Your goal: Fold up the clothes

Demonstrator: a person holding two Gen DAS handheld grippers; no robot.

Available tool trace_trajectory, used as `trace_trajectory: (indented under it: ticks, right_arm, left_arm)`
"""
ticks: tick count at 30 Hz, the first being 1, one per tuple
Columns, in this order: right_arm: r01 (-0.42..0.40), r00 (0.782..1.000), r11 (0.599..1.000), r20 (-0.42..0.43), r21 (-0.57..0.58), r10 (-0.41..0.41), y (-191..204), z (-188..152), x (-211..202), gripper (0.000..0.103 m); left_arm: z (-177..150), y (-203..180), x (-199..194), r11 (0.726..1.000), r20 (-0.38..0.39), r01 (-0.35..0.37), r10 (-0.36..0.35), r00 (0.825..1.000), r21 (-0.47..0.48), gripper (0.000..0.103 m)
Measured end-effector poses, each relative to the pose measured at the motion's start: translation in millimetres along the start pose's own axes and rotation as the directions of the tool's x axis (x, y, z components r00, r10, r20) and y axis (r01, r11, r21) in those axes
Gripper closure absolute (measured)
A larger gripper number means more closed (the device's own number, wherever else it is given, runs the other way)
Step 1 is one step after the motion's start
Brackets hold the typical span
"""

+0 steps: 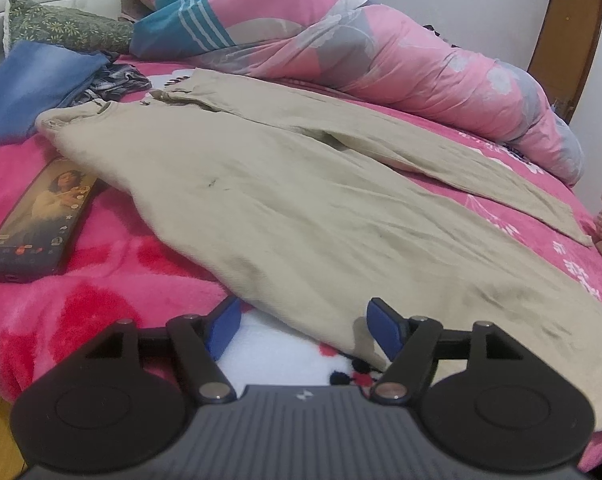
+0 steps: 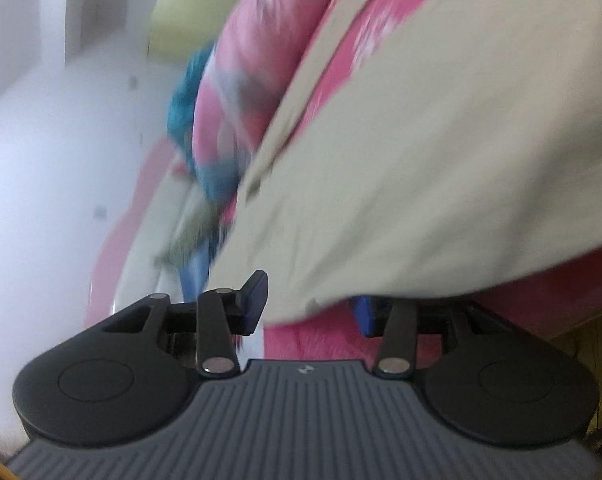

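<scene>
Beige trousers point(image 1: 301, 200) lie spread across the pink bed blanket point(image 1: 113, 280), waist at the far left and legs running toward the near right. My left gripper point(image 1: 305, 330) stands open at the near hem; the cloth's edge lies between its blue pads point(image 1: 223, 330) without being pinched. In the right wrist view, which is tilted and blurred, the trousers point(image 2: 441, 160) fill the upper right. My right gripper point(image 2: 311, 308) is open too. A loose fold of the beige cloth drapes between its jaws and hides the tip of the right finger point(image 2: 365, 316).
A phone point(image 1: 37, 220) with a lit screen lies on the blanket at the left. Folded blue jeans point(image 1: 37, 84) and a dark checked garment point(image 1: 117, 80) sit at the far left. A rolled pink quilt point(image 1: 401, 60) runs along the back. A green pillow point(image 1: 61, 28) lies behind.
</scene>
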State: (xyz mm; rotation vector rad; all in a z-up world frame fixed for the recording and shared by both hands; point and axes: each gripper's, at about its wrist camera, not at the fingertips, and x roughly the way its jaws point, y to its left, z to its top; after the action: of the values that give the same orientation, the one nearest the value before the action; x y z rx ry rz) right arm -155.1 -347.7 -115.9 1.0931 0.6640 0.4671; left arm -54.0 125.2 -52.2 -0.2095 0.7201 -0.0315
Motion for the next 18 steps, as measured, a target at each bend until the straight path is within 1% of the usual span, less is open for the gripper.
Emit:
trace_trajectory:
  ticks: [2,3,5,8,11,12,13,16,18]
  right_arm:
    - [-0.01,0.998,0.999,0.065,0.046,0.007,-7.0,0.7,-9.4,0.06]
    - [-0.021,0.996,0.997,0.084,0.07,0.015,-10.7,-0.3,-11.1,0.059]
    - [-0.029,0.995,0.996,0.093,0.081,0.022,-12.4,-2.1,-8.3,0.059]
    - [-0.021,0.995,0.997,0.1,0.07,0.014,-12.0,-1.2,-3.9,0.06]
    - [0.005,0.992,0.996,0.127,0.089,-0.016,-17.9,2.7,-6.3,0.076]
    - [0.012,0.99,0.995,0.138,0.097,-0.026,-21.0,4.3,-8.4,0.083]
    - [0.015,0.988,0.994,0.152,0.105,-0.031,-23.5,5.3,-10.5,0.087]
    - [0.015,0.982,0.991,0.187,0.131,-0.04,-29.7,8.6,-14.8,0.089]
    - [0.014,0.98,0.99,0.194,0.139,-0.041,-33.7,10.3,-15.2,0.089]
  left_arm:
    - [-0.1,-0.5,0.4,1.0,0.002,0.001,-0.001,1.0,0.0,0.03]
    - [-0.1,-0.8,0.6,1.0,0.004,0.001,-0.001,1.0,0.0,0.03]
    - [-0.8,-0.2,0.5,1.0,0.01,0.004,-0.004,1.0,-0.005,0.03]
    - [-1.9,4.3,-2.0,0.999,0.032,0.021,-0.02,0.999,-0.044,0.03]
    - [-1.3,15.3,-5.3,0.992,0.066,0.05,-0.043,0.997,-0.118,0.03]
    - [-0.5,19.3,-6.4,0.989,0.079,0.052,-0.041,0.996,-0.141,0.03]
    - [0.3,23.3,-7.4,0.985,0.091,0.054,-0.039,0.995,-0.164,0.03]
    - [5.0,38.1,-8.7,0.969,0.131,0.036,-0.004,0.991,-0.243,0.03]
    - [9.2,50.5,-7.6,0.953,0.148,0.03,0.016,0.989,-0.302,0.031]
